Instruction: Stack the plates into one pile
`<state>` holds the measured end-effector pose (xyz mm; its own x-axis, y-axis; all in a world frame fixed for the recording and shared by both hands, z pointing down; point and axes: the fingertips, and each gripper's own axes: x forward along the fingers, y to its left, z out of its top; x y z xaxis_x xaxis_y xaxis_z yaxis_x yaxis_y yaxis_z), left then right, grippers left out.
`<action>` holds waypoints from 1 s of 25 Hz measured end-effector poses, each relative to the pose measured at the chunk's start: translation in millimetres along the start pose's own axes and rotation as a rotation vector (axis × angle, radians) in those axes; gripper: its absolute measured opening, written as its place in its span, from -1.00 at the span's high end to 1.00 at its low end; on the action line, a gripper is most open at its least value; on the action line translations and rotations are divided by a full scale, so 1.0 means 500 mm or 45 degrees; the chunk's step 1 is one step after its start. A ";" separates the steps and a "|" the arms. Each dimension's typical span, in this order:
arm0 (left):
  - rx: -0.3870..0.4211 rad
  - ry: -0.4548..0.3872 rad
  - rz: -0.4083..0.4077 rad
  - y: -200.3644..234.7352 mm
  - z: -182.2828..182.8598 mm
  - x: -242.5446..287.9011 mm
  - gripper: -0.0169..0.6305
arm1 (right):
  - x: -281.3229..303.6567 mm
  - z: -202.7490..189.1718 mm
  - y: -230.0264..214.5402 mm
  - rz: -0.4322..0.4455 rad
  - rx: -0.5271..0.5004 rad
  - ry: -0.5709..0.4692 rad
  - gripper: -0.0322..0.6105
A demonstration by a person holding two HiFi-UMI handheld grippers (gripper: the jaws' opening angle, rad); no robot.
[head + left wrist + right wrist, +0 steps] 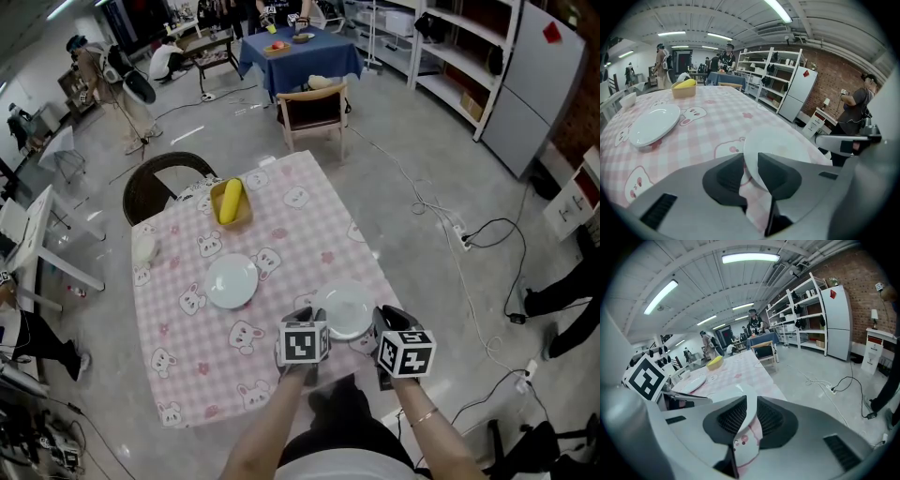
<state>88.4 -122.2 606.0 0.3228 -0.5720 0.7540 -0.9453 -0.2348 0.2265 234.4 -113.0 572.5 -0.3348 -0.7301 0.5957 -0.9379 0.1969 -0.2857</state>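
Note:
Two white plates lie on the pink checked tablecloth [187, 337]. The near plate [345, 311] sits by the table's right front corner, between my two grippers. My right gripper [382, 323] is shut on that plate's right rim; in the right gripper view the rim [726, 394] runs between the ribbed pads [733, 416]. My left gripper [312, 319] is at the same plate's left rim. There the plate [778, 143] reaches in between the jaws of the left gripper [751, 164], with a sliver of cloth showing beside it. The second plate [232, 281] [654, 123] lies further in, to the left.
A yellow bowl with a yellow fruit [230, 202] [684, 87] stands at the far end of the table, and a small white cup [143, 248] at the left edge. Chairs [169, 178] [314, 103] stand beyond. Cables [450, 225] run over the floor at the right.

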 end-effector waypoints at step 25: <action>-0.023 0.000 0.008 -0.002 0.000 -0.007 0.61 | 0.084 -0.036 -0.003 -0.005 -0.134 0.301 0.47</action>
<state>87.9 -119.9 603.1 0.3169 -0.5736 0.7553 -0.9480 -0.2172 0.2329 219.8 -132.3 611.2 -0.3314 -0.5603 0.7591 -0.9395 0.2704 -0.2105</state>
